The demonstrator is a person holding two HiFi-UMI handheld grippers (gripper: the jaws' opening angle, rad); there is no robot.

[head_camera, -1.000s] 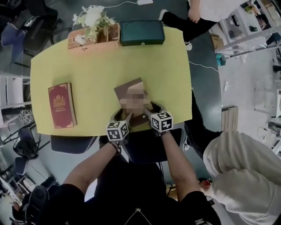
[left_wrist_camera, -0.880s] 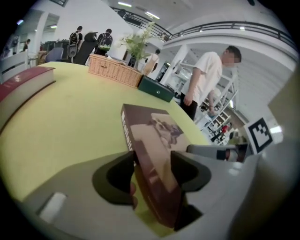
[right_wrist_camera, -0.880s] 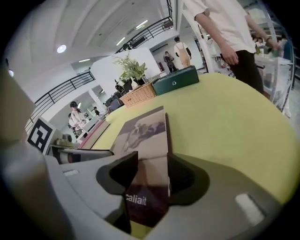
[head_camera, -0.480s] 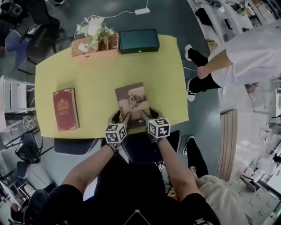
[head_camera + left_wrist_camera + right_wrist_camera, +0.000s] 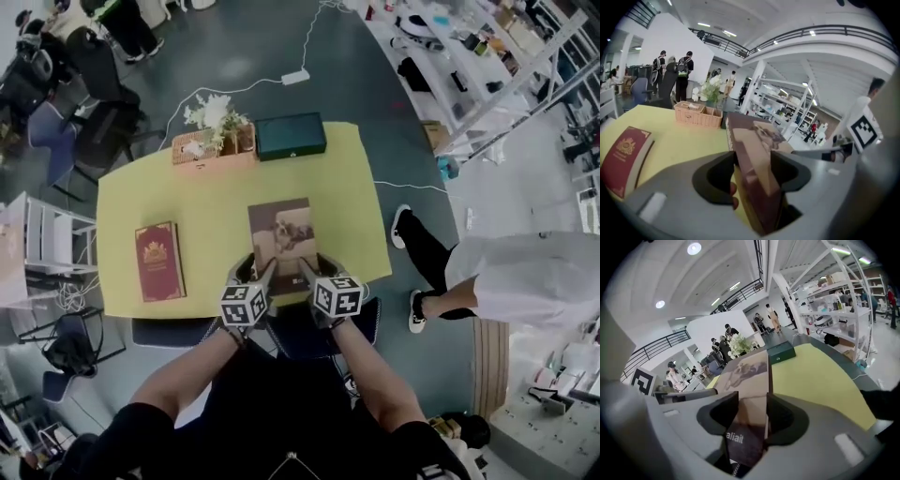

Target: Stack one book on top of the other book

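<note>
We record one yellow surface (image 5: pixel 206 202) with rounded corners, on a dark floor (image 5: pixel 244 47) in a tall white hall with a balcony rail (image 5: pixel 787 36). Shelves (image 5: pixel 450 66) line the right side and chairs (image 5: pixel 105 131) stand off the left end. A power strip (image 5: pixel 294 76) on a white cable lies on the floor beyond the far edge, and a person (image 5: pixel 525 277) crosses the floor at right. Containers, both at the far edge: one dark green box (image 5: pixel 291 137), lid shut, contents unseen. Just beside it on the left is one wicker basket (image 5: pixel 192 150) with white flowers (image 5: pixel 214 114) rising from it. Books: one red book (image 5: pixel 159 261) lies flat near the left end. One brown book (image 5: pixel 281 230) sits over the middle near edge, well apart from the red one. We cannot tell whether its far end rests on the surface. The left gripper (image 5: pixel 263 277) has its fingers clamped across the near edge of the brown book. The right gripper (image 5: pixel 307 274) has just been closing, and its fingers hold the same edge alongside.
</note>
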